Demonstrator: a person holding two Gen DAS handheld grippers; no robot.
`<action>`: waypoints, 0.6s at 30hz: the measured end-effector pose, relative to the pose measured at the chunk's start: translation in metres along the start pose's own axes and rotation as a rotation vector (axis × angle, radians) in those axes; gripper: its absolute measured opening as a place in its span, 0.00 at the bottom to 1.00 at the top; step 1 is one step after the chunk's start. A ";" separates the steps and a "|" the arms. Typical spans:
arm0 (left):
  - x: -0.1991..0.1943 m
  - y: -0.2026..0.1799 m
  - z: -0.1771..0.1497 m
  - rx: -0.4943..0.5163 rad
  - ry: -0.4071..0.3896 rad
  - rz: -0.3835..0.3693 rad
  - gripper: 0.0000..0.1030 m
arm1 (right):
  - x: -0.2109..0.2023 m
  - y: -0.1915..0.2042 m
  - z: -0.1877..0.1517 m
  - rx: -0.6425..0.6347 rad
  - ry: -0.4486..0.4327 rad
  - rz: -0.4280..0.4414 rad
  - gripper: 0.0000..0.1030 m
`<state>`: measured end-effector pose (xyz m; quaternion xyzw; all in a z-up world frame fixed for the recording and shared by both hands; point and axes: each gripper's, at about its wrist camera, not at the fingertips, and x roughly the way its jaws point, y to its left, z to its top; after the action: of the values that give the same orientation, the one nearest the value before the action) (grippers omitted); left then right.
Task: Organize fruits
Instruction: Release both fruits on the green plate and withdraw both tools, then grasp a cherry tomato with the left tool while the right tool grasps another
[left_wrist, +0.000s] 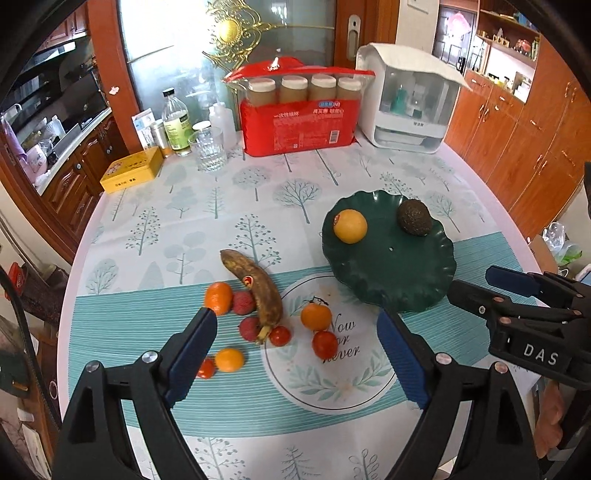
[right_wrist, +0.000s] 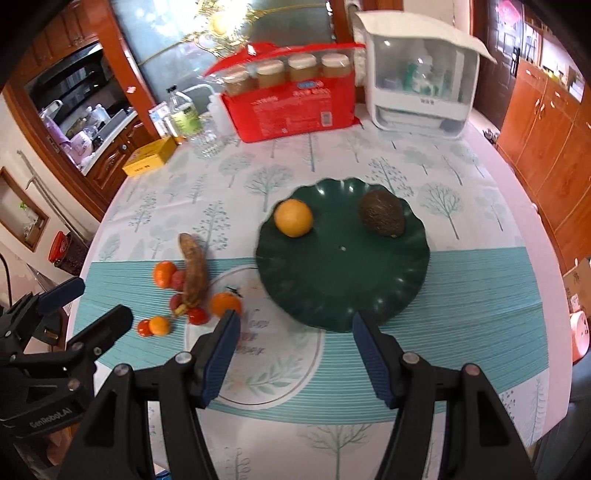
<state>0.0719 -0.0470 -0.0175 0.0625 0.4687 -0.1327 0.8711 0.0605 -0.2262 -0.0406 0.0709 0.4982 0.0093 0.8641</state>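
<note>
A dark green plate (left_wrist: 391, 280) (right_wrist: 332, 288) holds an orange (left_wrist: 350, 226) (right_wrist: 293, 217) and an avocado (left_wrist: 414, 216) (right_wrist: 382, 213). Left of it on the tablecloth lie a brown banana (left_wrist: 256, 286) (right_wrist: 192, 271), small oranges (left_wrist: 316, 316), lychees (left_wrist: 243, 302) and cherry tomatoes (left_wrist: 324, 344). My left gripper (left_wrist: 297, 328) is open and empty above the loose fruit. My right gripper (right_wrist: 295, 328) is open and empty, just short of the plate's near rim; it also shows in the left wrist view (left_wrist: 476, 288).
At the table's far side stand a red cup package (left_wrist: 299, 123), a white dispenser box (left_wrist: 406, 99), a glass (left_wrist: 207, 151), bottles (left_wrist: 176, 123) and a yellow tin (left_wrist: 132, 170). Wooden cabinets (left_wrist: 517, 140) line the right.
</note>
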 end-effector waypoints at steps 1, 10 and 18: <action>-0.003 0.004 -0.001 -0.002 -0.007 0.001 0.85 | -0.003 0.008 0.000 -0.009 -0.010 0.005 0.62; -0.011 0.037 -0.018 -0.016 -0.027 0.015 0.89 | -0.001 0.058 -0.012 -0.095 -0.036 -0.010 0.62; 0.014 0.076 -0.040 -0.064 0.035 0.037 0.89 | 0.040 0.082 -0.027 -0.124 0.050 -0.013 0.62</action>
<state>0.0699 0.0325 -0.0526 0.0456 0.4866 -0.1006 0.8666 0.0617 -0.1386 -0.0772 0.0137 0.5186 0.0361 0.8541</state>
